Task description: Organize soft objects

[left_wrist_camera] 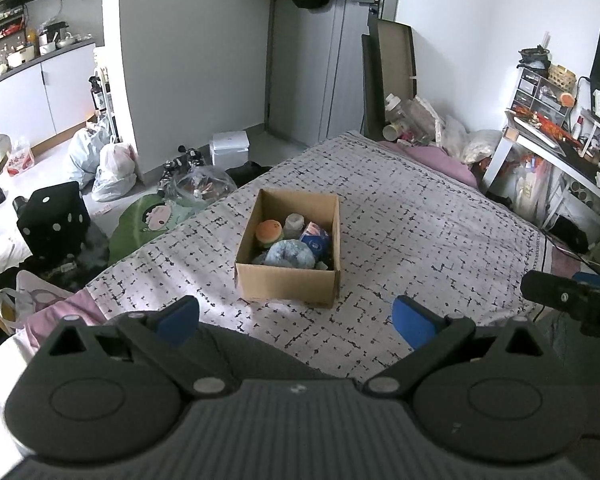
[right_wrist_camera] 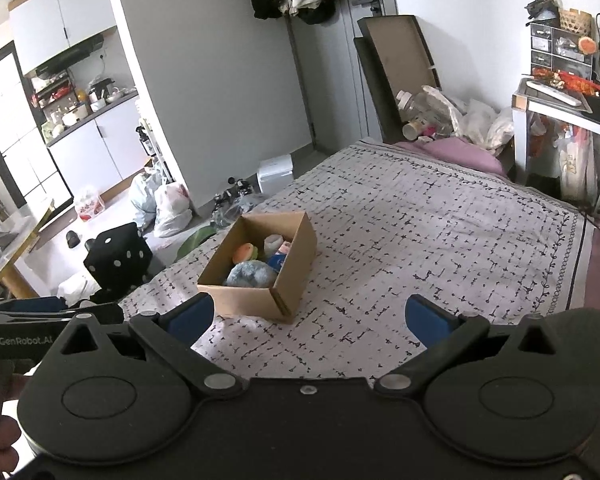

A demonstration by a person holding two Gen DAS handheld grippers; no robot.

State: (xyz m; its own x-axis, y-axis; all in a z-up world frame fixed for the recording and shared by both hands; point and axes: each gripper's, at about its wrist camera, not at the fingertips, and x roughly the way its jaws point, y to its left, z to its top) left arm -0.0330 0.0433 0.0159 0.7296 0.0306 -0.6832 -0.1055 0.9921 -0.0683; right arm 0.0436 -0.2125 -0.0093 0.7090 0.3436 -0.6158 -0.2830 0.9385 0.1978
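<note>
A brown cardboard box (left_wrist_camera: 286, 286) stands on the patterned bed cover (left_wrist_camera: 420, 216). Inside lie soft toys: a burger plush (left_wrist_camera: 269, 232), a blue-grey fluffy plush (left_wrist_camera: 290, 254), a blue-and-white item (left_wrist_camera: 315, 238) and a pale one behind. The box also shows in the right wrist view (right_wrist_camera: 256, 300), with the burger plush (right_wrist_camera: 245, 253) and blue-grey plush (right_wrist_camera: 249, 274). My left gripper (left_wrist_camera: 296, 320) is open and empty, held above the bed's near side, short of the box. My right gripper (right_wrist_camera: 308, 320) is open and empty, to the right of the box.
The bed cover (right_wrist_camera: 440, 232) spreads wide right of the box. A black dice cushion (left_wrist_camera: 54, 220), plastic bags (left_wrist_camera: 108, 168) and a green plush (left_wrist_camera: 148, 220) lie on the floor at left. A cluttered white desk (left_wrist_camera: 560, 148) stands at right. Bottles and bags (left_wrist_camera: 428, 124) pile at the bed's far end.
</note>
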